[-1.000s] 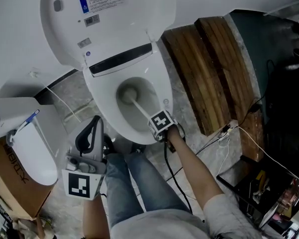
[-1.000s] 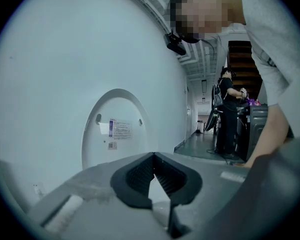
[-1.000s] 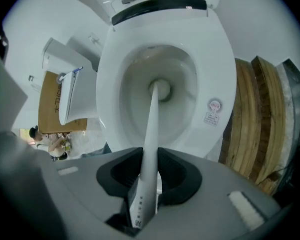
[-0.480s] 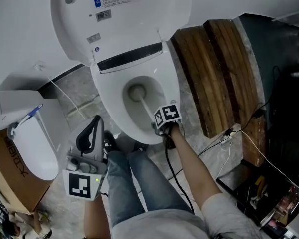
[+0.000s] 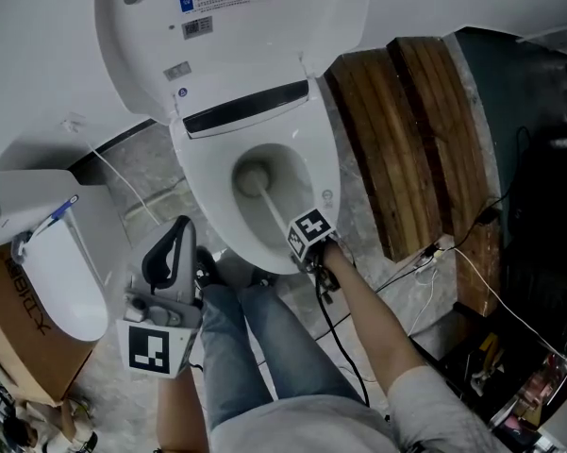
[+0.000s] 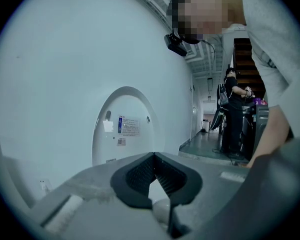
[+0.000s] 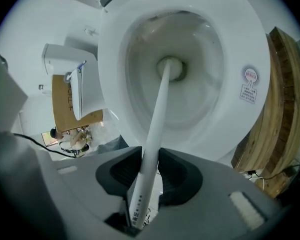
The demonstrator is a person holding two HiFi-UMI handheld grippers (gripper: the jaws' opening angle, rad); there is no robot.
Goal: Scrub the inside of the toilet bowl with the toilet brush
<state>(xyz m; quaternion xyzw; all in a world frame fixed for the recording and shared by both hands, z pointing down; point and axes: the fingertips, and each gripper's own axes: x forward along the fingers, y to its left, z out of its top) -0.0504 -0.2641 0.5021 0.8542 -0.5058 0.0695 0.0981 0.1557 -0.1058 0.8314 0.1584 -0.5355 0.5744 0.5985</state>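
Scrubbing | right gripper [image 7: 149,176] clamps toilet brush [image 7: 157,113], head at toilet bowl [image 7: 205,46] bottom | left gripper [image 6: 154,173] closed, empty, beside bowl | tip: grip firmly, sweep the walls up to the rim.

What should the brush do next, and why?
The right gripper is shut on the brush, whose head sits at the very bottom of the bowl. So I'd probably sweep the head up along a side wall, since scrubbing should cover the walls too, not just the bottom.

Marbled floor [image 5: 153,170] under toilet [image 5: 200,198], wooden planks [image 5: 406,140], cardboard box [image 5: 17,352]
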